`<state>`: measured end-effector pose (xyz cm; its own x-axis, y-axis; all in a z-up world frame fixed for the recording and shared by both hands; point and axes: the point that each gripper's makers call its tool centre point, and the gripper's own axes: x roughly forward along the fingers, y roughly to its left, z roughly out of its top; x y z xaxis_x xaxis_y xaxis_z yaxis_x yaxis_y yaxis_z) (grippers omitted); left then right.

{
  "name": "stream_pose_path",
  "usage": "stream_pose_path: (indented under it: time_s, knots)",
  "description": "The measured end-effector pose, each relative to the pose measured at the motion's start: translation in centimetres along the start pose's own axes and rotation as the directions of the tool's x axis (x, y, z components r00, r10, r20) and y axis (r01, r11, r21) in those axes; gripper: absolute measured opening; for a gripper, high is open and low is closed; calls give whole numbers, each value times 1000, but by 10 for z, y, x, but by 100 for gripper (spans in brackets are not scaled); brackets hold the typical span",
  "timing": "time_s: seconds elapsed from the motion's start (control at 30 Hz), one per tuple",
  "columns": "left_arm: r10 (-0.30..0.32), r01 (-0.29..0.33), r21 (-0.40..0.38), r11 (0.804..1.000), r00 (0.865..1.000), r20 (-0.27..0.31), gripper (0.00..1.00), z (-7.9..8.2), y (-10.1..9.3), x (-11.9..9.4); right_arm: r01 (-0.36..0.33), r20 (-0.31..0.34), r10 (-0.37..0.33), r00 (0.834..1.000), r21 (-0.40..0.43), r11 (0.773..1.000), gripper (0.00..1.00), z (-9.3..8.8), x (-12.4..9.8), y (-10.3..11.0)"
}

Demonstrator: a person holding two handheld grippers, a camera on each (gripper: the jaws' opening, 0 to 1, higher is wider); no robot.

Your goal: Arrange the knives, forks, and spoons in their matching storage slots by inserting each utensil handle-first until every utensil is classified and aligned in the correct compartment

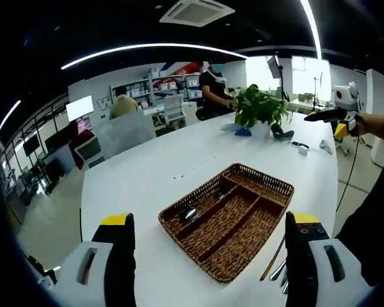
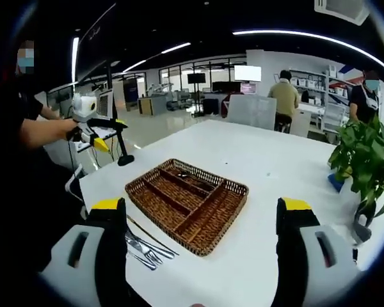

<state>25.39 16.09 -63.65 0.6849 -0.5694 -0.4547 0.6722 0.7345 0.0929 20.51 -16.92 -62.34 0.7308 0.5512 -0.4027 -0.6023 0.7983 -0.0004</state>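
Utensils lie loose in a small heap on the white table, just beside the near corner of the wicker tray; forks and thin handles can be made out, the rest is too small to sort. In the left gripper view the same heap shows at the tray's right-hand edge, partly behind a jaw. One or two spoons already lie in the tray's long left slot; the other compartments look bare.

Left gripper: jaws apart, holding nothing, poised above the table short of the tray. Right gripper: jaws apart, holding nothing, likewise short of the tray with the heap just inside its left jaw. Each gripper also appears at a distance in the other's view, raised off the table in the person's hand.

Assessment: sorting has barely begun, and the step in hand is picking one utensil from the heap. Recommended practice: take a single piece only, gripping it towards the head end so the handle leads into the slot. The pieces overlap, so lift the topmost first to avoid dragging others. Spoons should join those already placed. Keep the handle parallel to the dividers on entry, as the woven walls may snag tines.
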Motion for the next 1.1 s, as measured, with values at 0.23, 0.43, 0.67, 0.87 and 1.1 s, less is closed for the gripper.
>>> stream_pose_path:
  time_s: [0.23, 0.43, 0.67, 0.87, 1.1]
  knots:
    - [53, -53, 6, 999, 998, 17, 99, -3, -1, -16, -4, -12, 4, 1000, -1, 1000, 100, -12, -10, -8]
    - [74, -74, 12, 997, 997, 5, 99, -15, -5, -26, 5, -24, -5, 1000, -4, 1000, 100, -19, -13, -8]
    - [61, -61, 2, 998, 998, -1, 99, -24, -6, -32, 4, -19, -4, 1000, -18, 1000, 100, -17, -14, 3]
    - [61, -61, 7, 998, 998, 5, 99, -27, -6, -37, 1, -19, -1, 1000, -29, 1000, 100, -17, -15, 6]
    - [67, -67, -14, 998, 998, -19, 99, -39, -6, -43, 3, -25, -4, 1000, -38, 999, 100, -15, -15, 6]
